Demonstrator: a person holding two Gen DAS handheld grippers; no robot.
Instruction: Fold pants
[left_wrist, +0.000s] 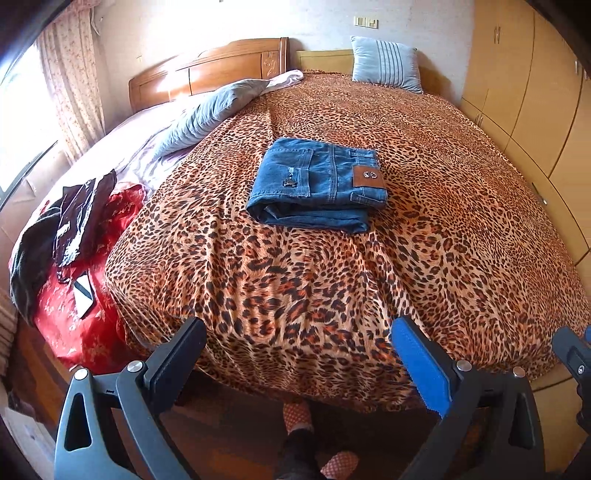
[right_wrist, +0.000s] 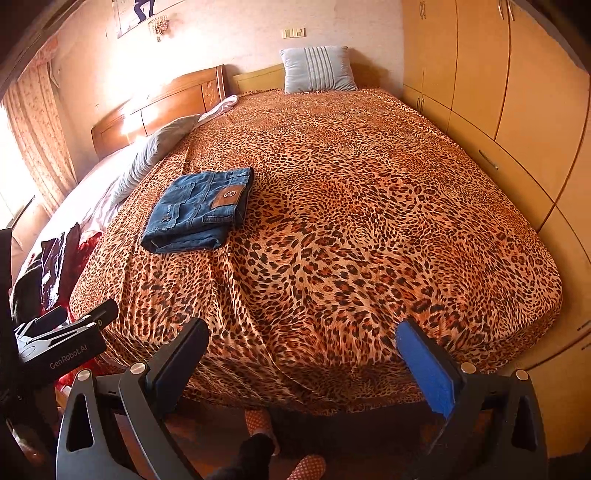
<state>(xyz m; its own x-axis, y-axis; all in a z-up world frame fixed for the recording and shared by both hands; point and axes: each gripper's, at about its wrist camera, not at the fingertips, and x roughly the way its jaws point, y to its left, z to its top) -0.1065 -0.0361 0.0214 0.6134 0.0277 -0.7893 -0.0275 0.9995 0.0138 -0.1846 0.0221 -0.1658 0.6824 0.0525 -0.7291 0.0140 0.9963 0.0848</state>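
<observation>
Blue jeans (left_wrist: 317, 186) lie folded into a compact stack on the leopard-print bedspread (left_wrist: 424, 229), a brown leather patch facing up. In the right wrist view the same jeans (right_wrist: 199, 212) sit left of centre on the bedspread (right_wrist: 369, 221). My left gripper (left_wrist: 299, 332) hangs open over the bed's foot edge, well short of the jeans, nothing between its fingers. My right gripper (right_wrist: 303, 334) is also open and empty, near the same edge, to the right of the jeans. The left gripper's body (right_wrist: 62, 339) shows at the left of the right wrist view.
A striped blue pillow (left_wrist: 386, 64) leans at the headboard. Another grey pillow (left_wrist: 210, 110) lies at the left. Red and dark clothes (left_wrist: 74, 243) are heaped on the left side. Wooden wardrobes (right_wrist: 509, 92) line the right. A person's slippered feet (left_wrist: 299, 417) stand below.
</observation>
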